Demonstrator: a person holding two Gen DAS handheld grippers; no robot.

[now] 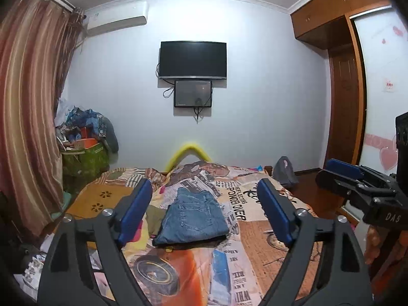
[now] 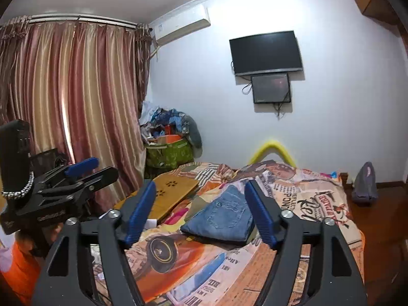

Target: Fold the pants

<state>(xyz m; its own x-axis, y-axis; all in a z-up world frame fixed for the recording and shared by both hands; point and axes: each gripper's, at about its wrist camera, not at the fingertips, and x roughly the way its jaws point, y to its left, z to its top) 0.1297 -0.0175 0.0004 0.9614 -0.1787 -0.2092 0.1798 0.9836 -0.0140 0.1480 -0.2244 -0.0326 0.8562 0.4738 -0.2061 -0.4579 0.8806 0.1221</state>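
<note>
A pair of blue jeans (image 1: 193, 216) lies folded into a compact rectangle on the bed's printed cover (image 1: 267, 232), a back pocket facing up. My left gripper (image 1: 204, 182) hovers above and short of the jeans, open, with nothing between its blue pads. In the right wrist view the folded jeans (image 2: 224, 216) rest flat on the cover (image 2: 318, 204), and my right gripper (image 2: 201, 182) is held open and apart from them, also empty. Each gripper shows in the other's view: the right gripper (image 1: 357, 178) at the right edge, the left gripper (image 2: 76, 170) at the left edge.
A wooden lap board (image 2: 165, 191) lies on the bed left of the jeans. A green bag piled with clutter (image 1: 84, 158) stands by the curtain (image 1: 30, 114). A grey bag (image 1: 284, 170) sits on the floor at right, near a wardrobe (image 1: 344, 89). A TV (image 1: 193, 60) hangs on the far wall.
</note>
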